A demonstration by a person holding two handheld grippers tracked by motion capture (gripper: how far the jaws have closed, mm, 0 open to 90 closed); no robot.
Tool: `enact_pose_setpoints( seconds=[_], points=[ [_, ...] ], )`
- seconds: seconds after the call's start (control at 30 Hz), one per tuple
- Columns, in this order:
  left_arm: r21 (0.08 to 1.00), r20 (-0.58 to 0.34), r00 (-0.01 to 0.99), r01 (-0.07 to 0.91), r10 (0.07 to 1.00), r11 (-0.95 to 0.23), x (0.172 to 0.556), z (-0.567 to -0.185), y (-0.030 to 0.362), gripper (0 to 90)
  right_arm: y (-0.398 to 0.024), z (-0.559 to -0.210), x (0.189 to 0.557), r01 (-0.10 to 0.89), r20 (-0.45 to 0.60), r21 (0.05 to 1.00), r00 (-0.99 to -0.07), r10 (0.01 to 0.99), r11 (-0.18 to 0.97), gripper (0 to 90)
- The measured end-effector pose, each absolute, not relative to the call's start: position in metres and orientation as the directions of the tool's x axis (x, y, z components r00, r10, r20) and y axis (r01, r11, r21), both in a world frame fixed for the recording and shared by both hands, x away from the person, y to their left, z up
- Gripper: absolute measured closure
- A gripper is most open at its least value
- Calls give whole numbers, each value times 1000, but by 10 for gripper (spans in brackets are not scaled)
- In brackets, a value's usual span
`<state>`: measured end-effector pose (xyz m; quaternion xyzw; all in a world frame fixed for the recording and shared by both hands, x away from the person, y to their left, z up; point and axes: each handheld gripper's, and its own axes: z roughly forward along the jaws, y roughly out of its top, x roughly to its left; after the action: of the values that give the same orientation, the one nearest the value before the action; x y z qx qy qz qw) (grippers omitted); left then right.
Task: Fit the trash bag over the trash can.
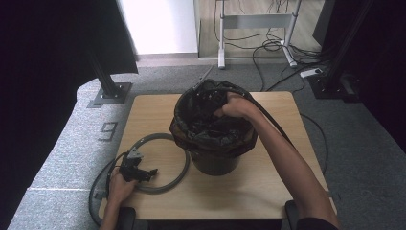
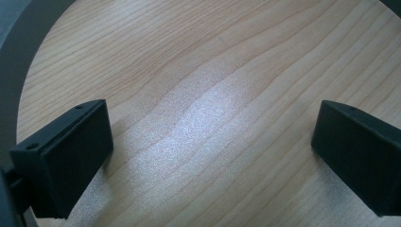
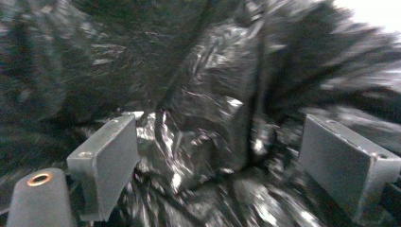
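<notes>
A dark bin (image 1: 215,164) lined with a crumpled black bag (image 1: 210,133) stands in the middle of the wooden table (image 1: 268,182). My right gripper (image 1: 208,98) reaches into the bin's mouth at its far rim. In the right gripper view its jaws (image 3: 222,156) stand wide apart, with folds of the shiny bag (image 3: 208,109) bunched between them and touching neither pad. A grey ring (image 1: 181,173) lies flat left of the bin. My left gripper (image 1: 151,173) rests on the table at the ring's near left edge, open (image 2: 213,156) over bare wood, the ring (image 2: 14,47) curving past at the left.
The left gripper's cable (image 1: 95,191) loops off the table's left edge. Black curtains hang at far left and right. A stand base (image 1: 111,93) sits on the floor behind the table, with desk legs (image 1: 221,52) and loose cables (image 1: 282,52) beyond.
</notes>
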<state>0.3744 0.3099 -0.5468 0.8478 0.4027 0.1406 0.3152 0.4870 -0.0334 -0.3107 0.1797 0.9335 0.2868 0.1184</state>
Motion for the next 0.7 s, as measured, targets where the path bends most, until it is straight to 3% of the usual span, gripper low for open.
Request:
enact_pose_setpoints(
  seconds=[0.13, 0.23, 0.7],
  points=[
    [648, -16, 633, 596, 774, -475, 374, -547, 310, 0, -46, -297, 479, 250, -138, 621, -898, 418, 743, 106],
    [648, -15, 633, 596, 774, -475, 374, -547, 310, 0, -59, -288, 474, 257, -128, 642, -893, 431, 722, 2],
    [647, -16, 621, 604, 784, -465, 373, -547, 308, 0, -132, -272, 460, 339, -67, 710, -840, 539, 617, 0]
  ],
)
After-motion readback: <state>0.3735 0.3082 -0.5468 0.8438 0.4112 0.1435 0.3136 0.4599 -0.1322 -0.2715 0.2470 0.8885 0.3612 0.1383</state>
